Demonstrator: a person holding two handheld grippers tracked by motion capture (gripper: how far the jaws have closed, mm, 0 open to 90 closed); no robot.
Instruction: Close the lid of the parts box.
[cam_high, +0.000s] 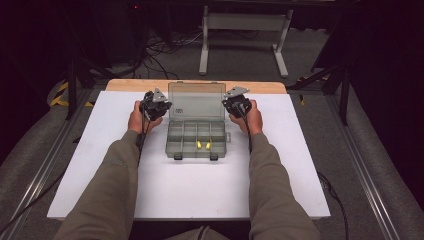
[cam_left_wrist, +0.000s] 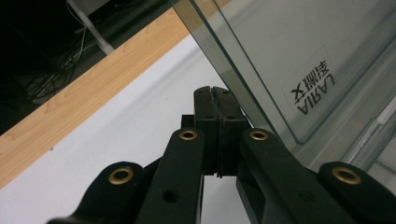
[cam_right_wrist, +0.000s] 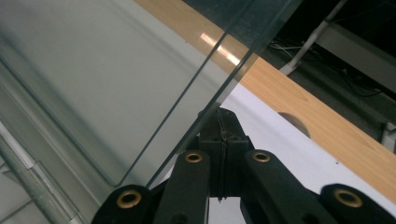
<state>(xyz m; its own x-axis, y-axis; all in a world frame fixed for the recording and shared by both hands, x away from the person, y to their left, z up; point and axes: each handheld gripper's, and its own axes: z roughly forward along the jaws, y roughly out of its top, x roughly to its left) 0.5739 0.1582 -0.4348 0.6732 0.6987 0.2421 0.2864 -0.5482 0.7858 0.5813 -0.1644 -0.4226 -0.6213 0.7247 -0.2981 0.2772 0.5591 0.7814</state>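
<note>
Nearest the camera in the high view, two sleeved forearms reach forward over a white bench (cam_high: 190, 190), with bare board open between them and the near edge. Farther on sits a clear plastic organiser box (cam_high: 196, 140), its lid (cam_high: 196, 101) standing upright at the back and two small yellow pieces (cam_high: 202, 145) in its compartments. At either side edge of the lid is a hand with a tool: the left gripper (cam_high: 156, 106) and the right gripper (cam_high: 237, 105). Up close, the left gripper view shows its jaws pressed together with nothing between them, just beside the lid's edge and a printed label (cam_left_wrist: 312, 86). Likewise the right gripper view shows closed, empty jaws against the lid's other edge. Beyond lies the bench's wooden strip (cam_high: 195, 85).
</note>
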